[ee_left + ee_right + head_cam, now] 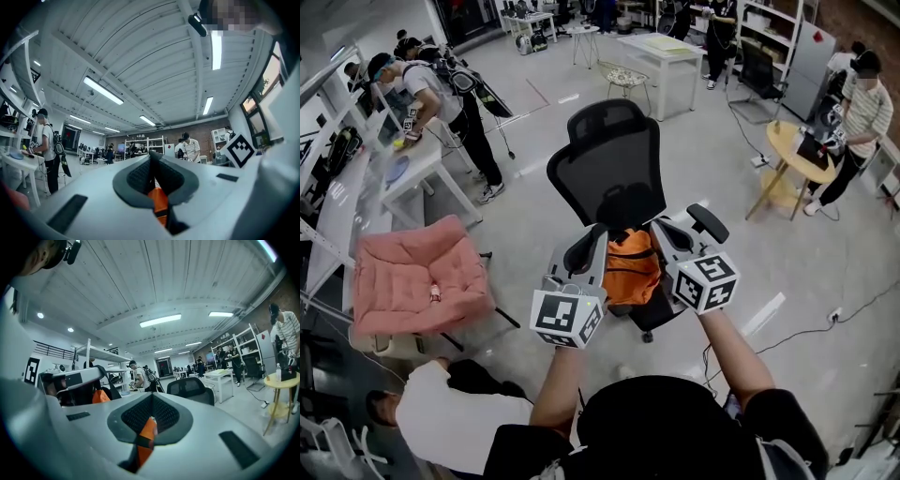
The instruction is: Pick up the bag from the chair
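lifting the bag [630, 269] off the chair [614, 169] by both sides
clamped tight on orange bag fabric with left gripper [151, 174] and right gripper [150, 414]; slung between them just over the seat; best raised evenly, level, clear of armrests [708, 222].

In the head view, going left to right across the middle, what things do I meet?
pink cushion → left tongs → orange bag → right tongs → yellow table
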